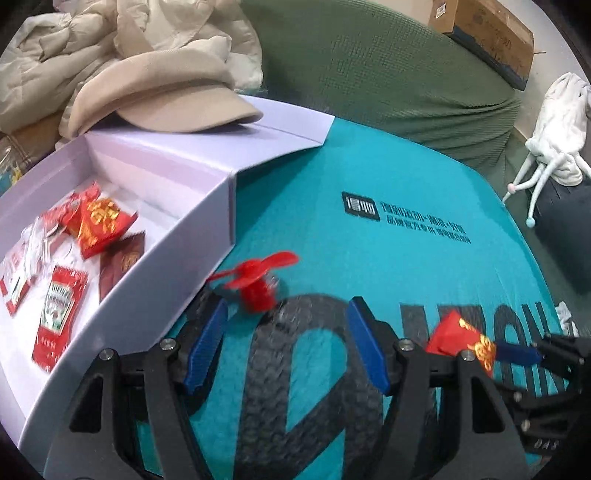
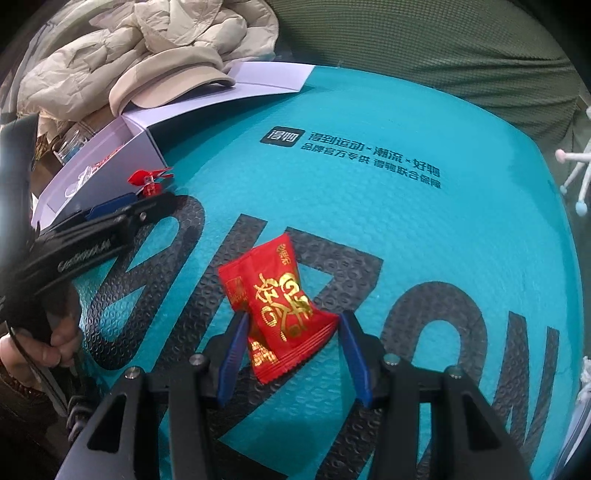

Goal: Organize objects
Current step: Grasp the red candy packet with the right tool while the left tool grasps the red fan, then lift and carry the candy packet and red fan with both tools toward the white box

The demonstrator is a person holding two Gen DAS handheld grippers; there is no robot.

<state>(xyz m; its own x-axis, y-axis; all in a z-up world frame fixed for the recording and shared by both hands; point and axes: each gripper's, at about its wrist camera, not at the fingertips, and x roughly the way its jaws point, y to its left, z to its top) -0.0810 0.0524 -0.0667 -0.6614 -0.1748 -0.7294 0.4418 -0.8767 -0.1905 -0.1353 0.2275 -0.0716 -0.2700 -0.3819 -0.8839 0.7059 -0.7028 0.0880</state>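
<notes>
A small red propeller fan (image 1: 258, 284) lies on the teal bubble mailer (image 1: 388, 166), just past the tips of my left gripper (image 1: 288, 325), which stands open and empty. The white box (image 1: 225, 210) sits to the left of it and holds red snack packets (image 1: 98, 221), a ketchup sachet (image 1: 57, 314) and a dark red packet. In the right wrist view a red packet with gold characters (image 2: 277, 306) sits pinched between the blue pads (image 2: 232, 354) of my right gripper (image 2: 291, 325), low over the mailer. The left gripper (image 2: 118, 208) shows at the left, next to the fan (image 2: 149, 179).
A beige cap (image 1: 159, 99) rests on the box's open lid, with a cream padded jacket (image 1: 74, 48) behind it. Green cushions (image 1: 388, 66) bound the mailer at the back. A cardboard box (image 1: 487, 33) and a white plush toy (image 1: 557, 129) are at the right. A hand (image 2: 40, 350) grips the left tool.
</notes>
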